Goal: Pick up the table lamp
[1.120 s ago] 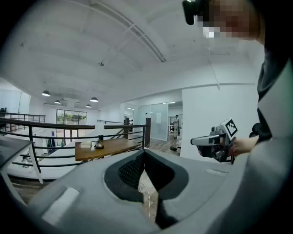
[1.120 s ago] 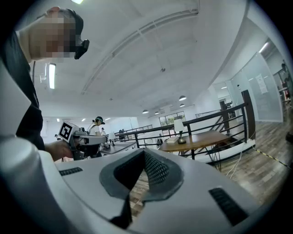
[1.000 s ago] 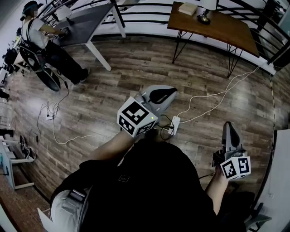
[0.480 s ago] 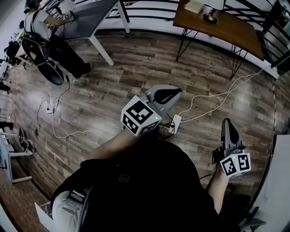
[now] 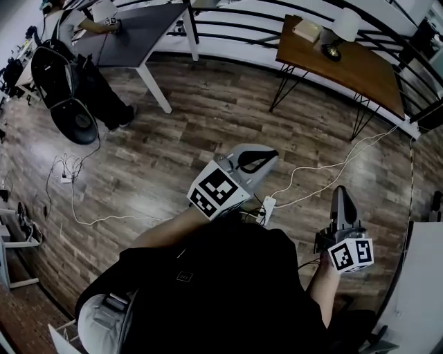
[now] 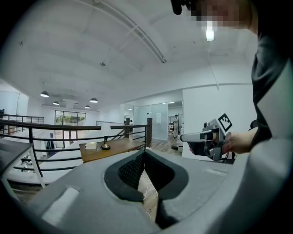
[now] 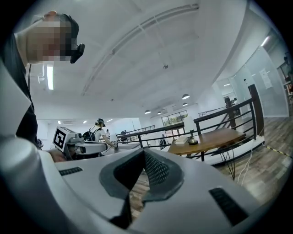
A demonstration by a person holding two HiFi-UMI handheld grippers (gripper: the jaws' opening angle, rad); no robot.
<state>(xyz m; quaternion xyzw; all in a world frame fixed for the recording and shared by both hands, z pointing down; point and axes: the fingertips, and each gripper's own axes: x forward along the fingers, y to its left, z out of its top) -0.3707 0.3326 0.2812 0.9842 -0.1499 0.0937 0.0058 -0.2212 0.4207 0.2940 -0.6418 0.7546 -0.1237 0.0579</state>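
The table lamp (image 5: 340, 32), with a white shade and a dark round base, stands on a brown wooden table (image 5: 353, 69) at the far upper right of the head view, next to a book (image 5: 306, 30). My left gripper (image 5: 268, 153) is held over the wooden floor, far short of the table, shut and with nothing in it. My right gripper (image 5: 340, 191) is lower right, also shut and holding nothing. The left gripper view shows the lamp (image 6: 105, 143) small beyond the closed jaws. The right gripper view shows the lamp (image 7: 192, 137) on the table (image 7: 215, 138).
A power strip (image 5: 267, 205) and a white cable (image 5: 339, 163) lie on the floor between me and the table. A black railing (image 5: 242, 15) runs behind it. At upper left a person (image 5: 76, 24) sits at a dark desk (image 5: 135, 31) with a chair (image 5: 69, 104).
The wooden table and lamp have come further into the head view and sit lower. Both grippers stay shut and have been carried forward with me.
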